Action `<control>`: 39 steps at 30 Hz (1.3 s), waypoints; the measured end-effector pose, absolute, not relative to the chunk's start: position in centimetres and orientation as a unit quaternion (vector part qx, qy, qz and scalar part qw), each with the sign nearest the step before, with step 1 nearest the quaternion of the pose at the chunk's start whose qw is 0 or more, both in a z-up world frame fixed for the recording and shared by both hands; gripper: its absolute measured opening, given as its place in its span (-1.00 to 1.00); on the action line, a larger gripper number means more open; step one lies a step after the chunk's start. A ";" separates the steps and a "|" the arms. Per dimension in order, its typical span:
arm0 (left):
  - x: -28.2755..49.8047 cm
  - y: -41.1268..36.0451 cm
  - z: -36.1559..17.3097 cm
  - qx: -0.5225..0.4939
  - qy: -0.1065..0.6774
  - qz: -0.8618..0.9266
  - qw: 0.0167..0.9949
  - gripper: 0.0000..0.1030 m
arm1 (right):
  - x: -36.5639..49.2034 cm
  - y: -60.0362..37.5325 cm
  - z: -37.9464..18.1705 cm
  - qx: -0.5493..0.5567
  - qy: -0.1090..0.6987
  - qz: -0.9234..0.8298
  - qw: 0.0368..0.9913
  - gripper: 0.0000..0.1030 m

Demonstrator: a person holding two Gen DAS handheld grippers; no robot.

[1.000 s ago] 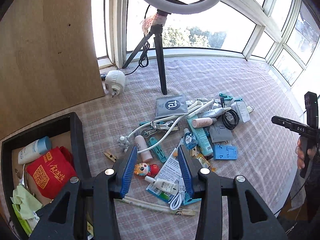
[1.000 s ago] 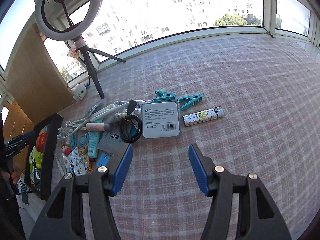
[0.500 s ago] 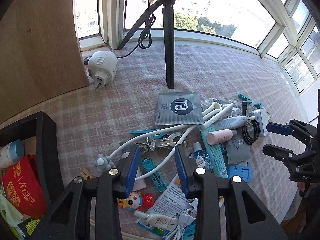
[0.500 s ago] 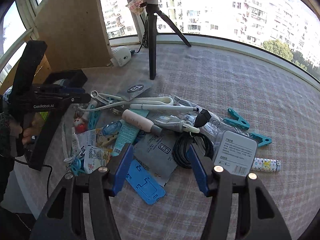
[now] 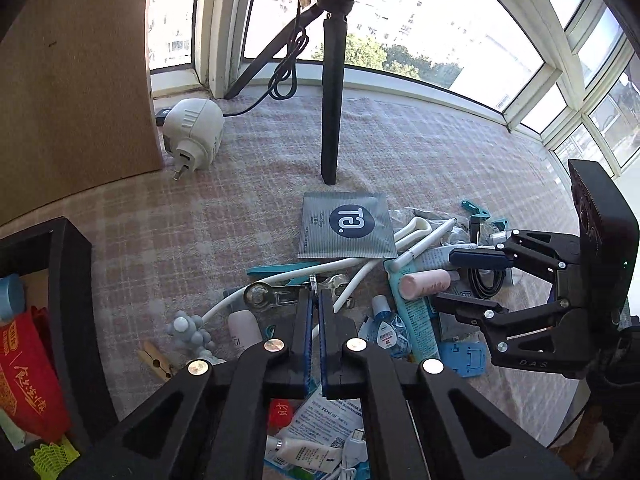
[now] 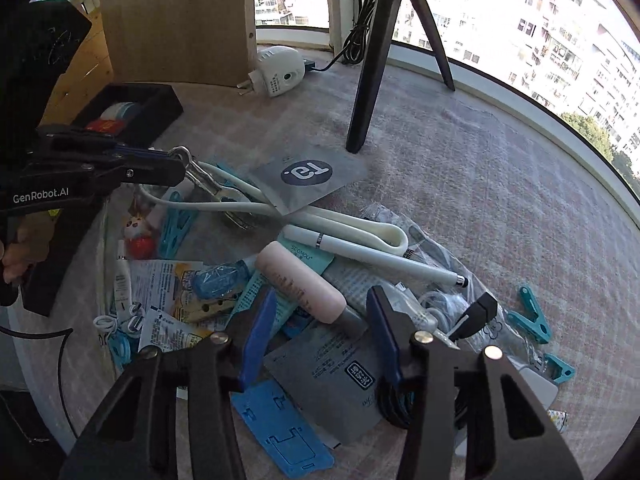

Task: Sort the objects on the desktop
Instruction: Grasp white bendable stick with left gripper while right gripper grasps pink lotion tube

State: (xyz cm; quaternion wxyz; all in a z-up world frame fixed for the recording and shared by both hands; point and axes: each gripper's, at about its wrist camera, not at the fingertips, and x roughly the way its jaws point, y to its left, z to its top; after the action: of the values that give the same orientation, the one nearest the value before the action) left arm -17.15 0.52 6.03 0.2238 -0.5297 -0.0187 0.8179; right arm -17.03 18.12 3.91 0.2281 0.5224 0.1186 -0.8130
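A heap of small desk items lies on the checked cloth. My left gripper [image 5: 315, 300] is shut on a metal clip [image 5: 276, 295] in the heap; in the right wrist view [image 6: 176, 162] its tips pinch the clip's ring [image 6: 202, 178]. My right gripper [image 6: 320, 312] is open and empty, its jaws on either side of a pink tube [image 6: 300, 282] that lies on a teal tube [image 6: 280, 280]. The right gripper [image 5: 464, 280] also shows at the right of the left wrist view, next to the pink tube [image 5: 426, 283].
A black tray [image 5: 72, 280] with a red pouch [image 5: 24, 376] stands at the left. A grey sachet [image 5: 344, 230], white cable [image 6: 224, 206], white pen [image 6: 360, 250], blue phone stand [image 6: 280, 436] and teal pegs [image 6: 528, 320] lie about. A tripod leg [image 5: 332, 92] and white adapter [image 5: 192, 134] stand behind.
My left gripper moved forward and down into the heap and shut on the metal clip. My right gripper moved in over the pink tube and stays open.
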 end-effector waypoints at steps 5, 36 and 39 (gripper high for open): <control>-17.2 0.4 5.2 -0.555 0.004 0.804 0.215 -0.93 | -17.0 17.7 3.9 0.525 0.125 -0.809 0.231 -0.11; -15.5 5.3 4.4 -0.523 0.192 0.778 0.290 -0.87 | -18.1 16.1 2.6 0.550 0.137 -0.779 0.267 -0.60; -14.6 4.2 6.0 -0.522 0.148 0.783 0.302 -0.92 | -17.6 16.8 3.0 0.551 0.112 -0.782 0.270 -0.62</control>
State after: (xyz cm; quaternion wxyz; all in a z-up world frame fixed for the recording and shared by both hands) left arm -14.59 4.18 6.03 0.3022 -0.5225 0.1479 0.7835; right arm -17.58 16.84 3.04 0.2696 0.5511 0.1119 -0.7817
